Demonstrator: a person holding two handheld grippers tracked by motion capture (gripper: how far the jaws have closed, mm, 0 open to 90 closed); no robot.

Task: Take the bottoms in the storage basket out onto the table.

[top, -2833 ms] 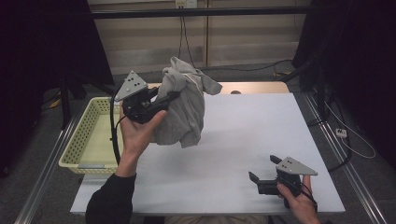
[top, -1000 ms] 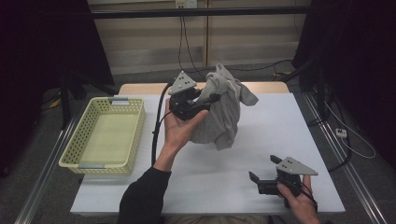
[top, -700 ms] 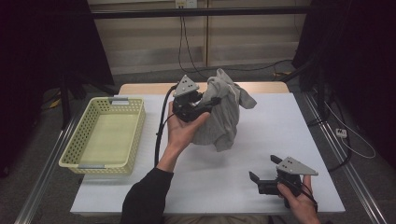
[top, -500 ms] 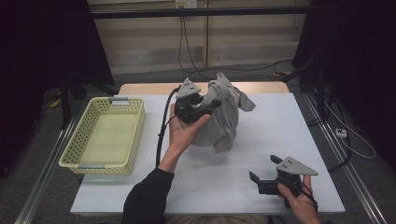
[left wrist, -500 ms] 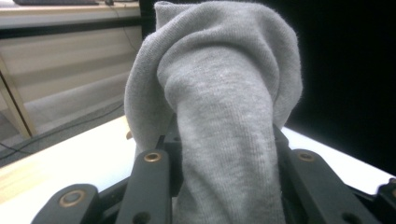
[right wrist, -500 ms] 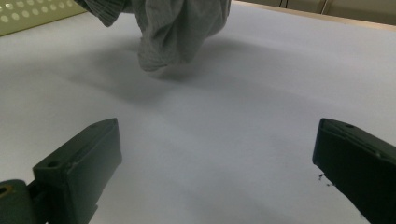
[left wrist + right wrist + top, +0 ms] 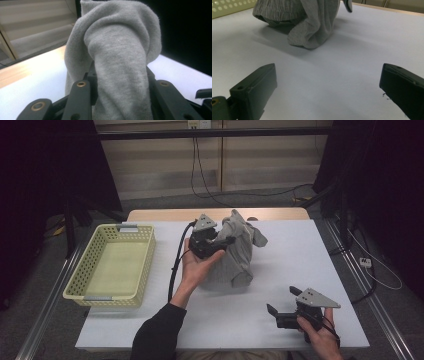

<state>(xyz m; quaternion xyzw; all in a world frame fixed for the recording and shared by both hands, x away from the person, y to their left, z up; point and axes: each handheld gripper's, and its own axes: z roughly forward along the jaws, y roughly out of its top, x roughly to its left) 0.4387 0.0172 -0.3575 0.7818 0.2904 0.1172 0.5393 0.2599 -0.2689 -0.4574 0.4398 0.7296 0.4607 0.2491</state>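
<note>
White table [image 7: 280, 330], dim room. Left tool [image 7: 212, 240] clamped on grey sweater [image 7: 240, 252] near far edge, hem touching down. Right tool [image 7: 290, 312] idle, jaws apart, near corner. Risk: bunched cloth snagging on release.

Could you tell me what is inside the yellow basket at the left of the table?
Nothing that I can see: the yellow basket shows only its bare floor in the high view. The strip just behind its near wall is hidden. The grey garment hangs from the left gripper, apart from it.
</note>
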